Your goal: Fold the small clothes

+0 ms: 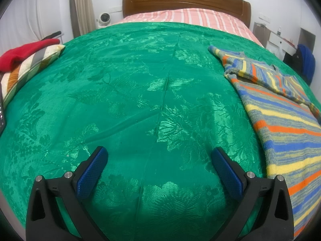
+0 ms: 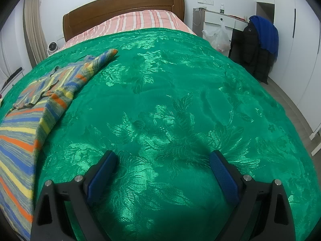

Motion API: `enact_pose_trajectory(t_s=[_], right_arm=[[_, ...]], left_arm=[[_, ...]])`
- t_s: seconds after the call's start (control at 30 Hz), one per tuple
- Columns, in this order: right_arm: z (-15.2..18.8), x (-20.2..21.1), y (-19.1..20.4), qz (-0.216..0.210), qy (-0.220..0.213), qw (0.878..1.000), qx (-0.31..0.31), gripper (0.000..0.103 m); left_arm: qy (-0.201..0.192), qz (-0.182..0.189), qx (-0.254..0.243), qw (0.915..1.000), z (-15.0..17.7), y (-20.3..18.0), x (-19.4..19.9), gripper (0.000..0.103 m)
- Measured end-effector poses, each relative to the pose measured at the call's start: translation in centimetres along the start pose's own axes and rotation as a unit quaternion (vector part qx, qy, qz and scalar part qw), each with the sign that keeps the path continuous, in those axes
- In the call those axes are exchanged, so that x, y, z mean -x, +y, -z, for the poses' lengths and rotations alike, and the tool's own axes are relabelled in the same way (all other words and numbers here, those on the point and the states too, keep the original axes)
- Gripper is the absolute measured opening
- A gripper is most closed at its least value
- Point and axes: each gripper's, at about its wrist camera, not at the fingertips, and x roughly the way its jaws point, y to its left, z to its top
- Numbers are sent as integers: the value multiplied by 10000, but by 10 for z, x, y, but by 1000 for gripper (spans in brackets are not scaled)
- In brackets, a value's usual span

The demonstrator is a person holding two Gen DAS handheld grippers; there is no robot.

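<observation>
The left gripper (image 1: 159, 154) has black angular arms with silver round screws. Its jaws carry blue textured pads. The right gripper (image 2: 163, 158) looks alike.

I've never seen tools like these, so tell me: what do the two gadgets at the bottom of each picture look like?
Each is a hand-held gripper, and the two look alike. The left one has two black plastic arms with triangular cut-outs, round silver bolts at the joints, and blue fingers with a fine dotted texture on the inner faces. The right one has the same black frame, silver bolts and blue fingers. No cables, markings or sleeves show.
</observation>
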Motion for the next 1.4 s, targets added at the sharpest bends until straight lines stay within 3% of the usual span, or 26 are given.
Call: enact_pose_trajectory(t_s=[0.1, 0.17, 0.2, 0.27, 0.33, 0.4, 0.5, 0.57, 0.63, 0.73, 0.77, 0.83, 1.0, 1.13, 1.23, 1.3, 1.4], right_arm=[[-2, -2, 3, 64, 79, 9999, 47, 94], [-5, -1, 2, 30, 211, 9998, 43, 94], [-9, 0, 2, 5, 331, 9994, 76, 94], [-17, 8, 3, -130, 631, 9977, 190, 92], [-21, 39, 6, -636, 663, 9955, 244, 91], [-15, 83, 17, -1347, 705, 9872, 474, 91], [10, 121, 32, -2108, 1124, 9691, 609, 91], [33, 133, 41, -2408, 1453, 9577, 608, 88], [58, 134, 52, -2616, 1817, 9467, 478, 72], [80, 119, 66, -2657, 2201, 9379, 371, 59], [89, 111, 75, -2691, 2384, 9323, 408, 51], [97, 107, 85, -2686, 2524, 9284, 473, 5], [81, 117, 86, -2720, 2322, 9332, 361, 4], [50, 130, 71, -2984, 1994, 9333, -80, 4], [23, 127, 66, -3201, 1680, 9317, -359, 4], [-2, 118, 64, -3259, 1427, 9333, -487, 4], [-46, 94, 67, -3140, 1026, 9427, -470, 4]], left_arm=[[57, 62, 32, 10000, -2, 2, 1, 103], [312, 218, 143, 9992, -6, 7, 7, 102], [449, 356, 271, 9980, -8, 11, 15, 102], [694, 1034, 531, 9908, -6, 16, 37, 102], [1303, 1634, 479, 9767, 6, 8, 59, 102], [1774, 1807, 286, 9670, 23, -4, 68, 102], [2353, 1648, -150, 9577, 54, -23, 73, 99], [2543, 1472, -283, 9554, 66, -31, 73, 86], [2582, 1387, -420, 9551, 71, -37, 77, 76], [2704, 1522, -515, 9492, 73, -44, 81, 44], [2732, 1529, -557, 9481, 74, -46, 81, 26], [2817, 1629, -556, 9439, 75, -46, 80, 5], [2663, 2108, 56, 9406, 63, -28, 89, 2], [2296, 2739, 689, 9314, 36, -16, 100, 2], [1991, 3045, 877, 9273, 6, -16, 96, 2], [1782, 3140, 960, 9276, -17, -21, 86, 2], [1336, 3116, 1061, 9348, -69, -26, 59, 2]])
